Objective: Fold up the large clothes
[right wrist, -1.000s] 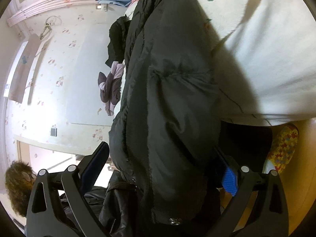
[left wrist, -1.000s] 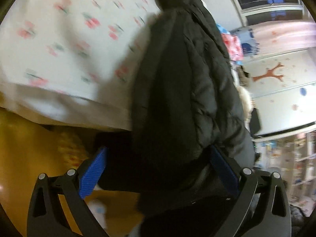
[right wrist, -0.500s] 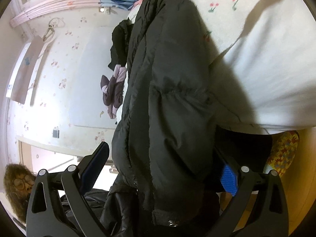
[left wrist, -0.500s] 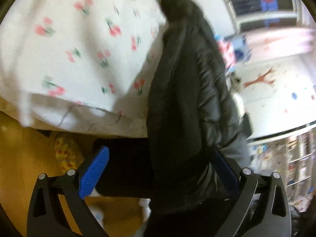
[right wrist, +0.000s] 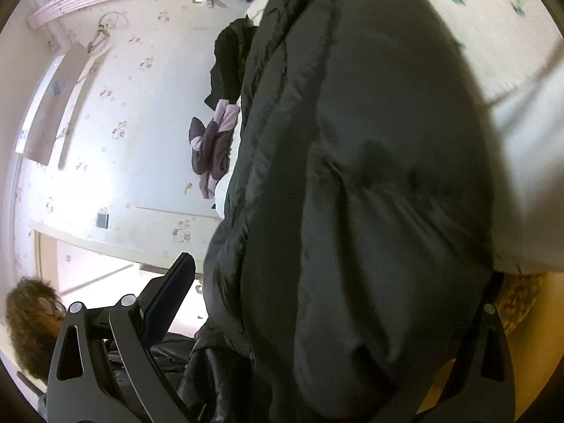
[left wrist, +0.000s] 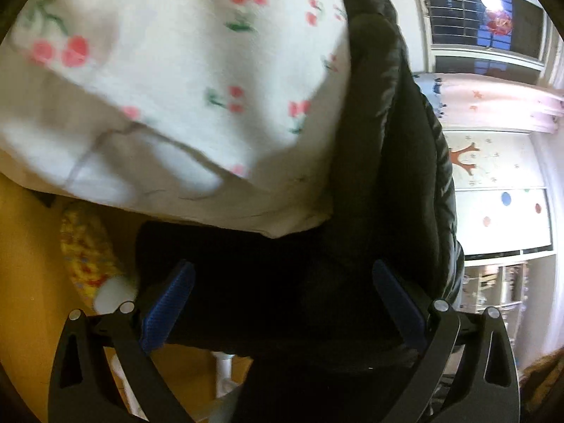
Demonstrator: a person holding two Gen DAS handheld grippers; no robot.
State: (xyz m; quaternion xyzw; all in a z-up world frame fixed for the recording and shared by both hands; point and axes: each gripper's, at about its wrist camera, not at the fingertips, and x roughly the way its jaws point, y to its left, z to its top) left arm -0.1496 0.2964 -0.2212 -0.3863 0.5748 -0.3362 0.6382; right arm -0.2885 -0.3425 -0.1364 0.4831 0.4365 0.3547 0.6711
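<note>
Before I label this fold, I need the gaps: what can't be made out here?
- Right wrist view: the right claw far finger, buried by the black puffer jacket.
- Left wrist view: whether the left claw pinches fabric; dark jacket fills the gap.
- Cherry-print bedding: blurred.

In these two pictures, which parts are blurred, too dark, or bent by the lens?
Left wrist view: the white bedsheet with red cherry print is smeared by motion; the black padded jacket sinks into near-black shadow between the tool's blue pads; the window frame bends at the fisheye edge. Right wrist view: the jacket is soft, and the wall curves.
</note>
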